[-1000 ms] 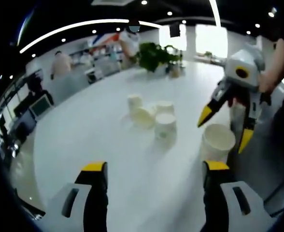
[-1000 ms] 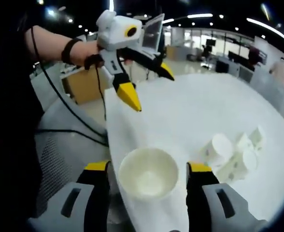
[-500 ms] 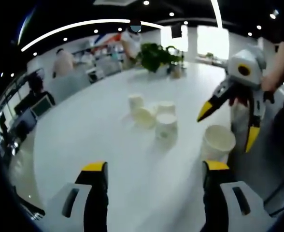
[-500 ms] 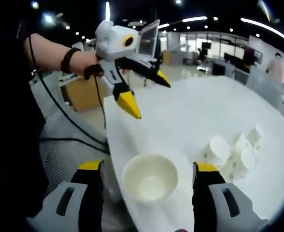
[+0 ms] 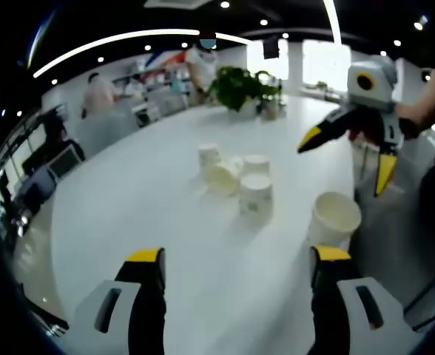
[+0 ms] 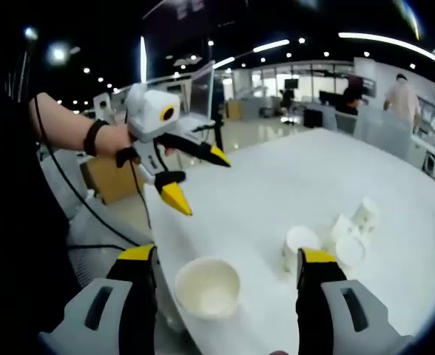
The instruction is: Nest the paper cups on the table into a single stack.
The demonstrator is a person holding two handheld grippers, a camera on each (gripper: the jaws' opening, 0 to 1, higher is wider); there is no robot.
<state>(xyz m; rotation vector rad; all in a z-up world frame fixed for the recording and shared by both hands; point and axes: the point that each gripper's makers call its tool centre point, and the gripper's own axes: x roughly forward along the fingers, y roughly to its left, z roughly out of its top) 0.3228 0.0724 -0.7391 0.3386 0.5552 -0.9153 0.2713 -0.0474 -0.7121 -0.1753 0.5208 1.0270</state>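
White paper cup (image 6: 206, 287) upright, mouth up, table (image 6: 291, 185) edge | both claws (image 5: 236, 266) (image 6: 225, 270) agape, empty

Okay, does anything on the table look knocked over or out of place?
Yes. In the cluster of cups mid-table, at least one cup lies tipped on its side, mouth facing outward. The large cup stands upright apart, close to the table edge.

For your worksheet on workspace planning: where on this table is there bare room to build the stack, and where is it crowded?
Bare: the table between the left gripper and the cup cluster, and beyond it toward the plant. Crowded: the cluster, and the edge by the lone cup.
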